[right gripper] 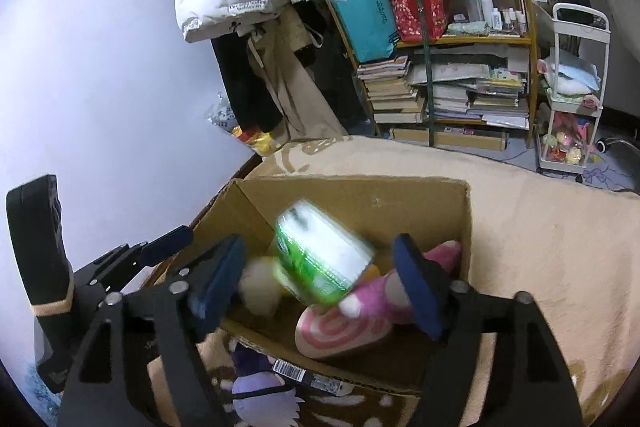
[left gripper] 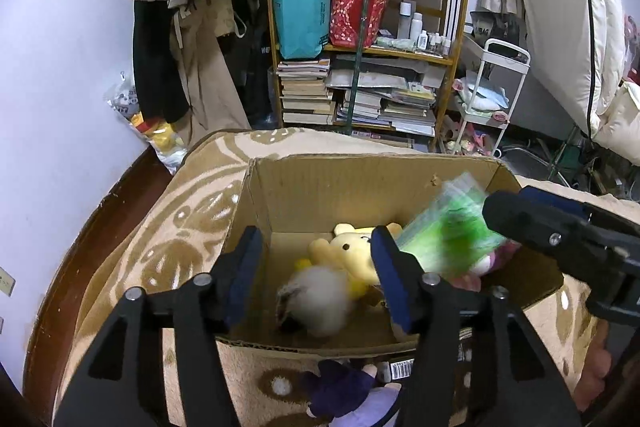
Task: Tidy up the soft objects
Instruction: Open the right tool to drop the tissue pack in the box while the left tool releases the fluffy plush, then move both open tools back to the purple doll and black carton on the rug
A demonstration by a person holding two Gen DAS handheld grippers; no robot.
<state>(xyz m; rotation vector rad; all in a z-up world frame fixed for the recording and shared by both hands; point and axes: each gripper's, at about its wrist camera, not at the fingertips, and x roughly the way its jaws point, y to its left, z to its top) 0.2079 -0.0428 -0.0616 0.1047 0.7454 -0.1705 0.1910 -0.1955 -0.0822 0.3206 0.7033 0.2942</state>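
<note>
Cluttered shelves and hung coats back a patterned blanket bearing an open cardboard box. From the left wrist, the left gripper stands parted and empty above the box, a blurred grey fluffy toy between its fingers, beside a yellow bear. From the right wrist, the right gripper gapes wide, gripping nothing; a smeared green packet sits inside the box above a pink plush. A purple toy lies outside, partly hidden.

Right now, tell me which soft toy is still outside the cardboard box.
The purple plush, lying on the blanket against the box's near wall. The yellow bear, the pink swirl toy and the white fluffy one are inside.
</note>
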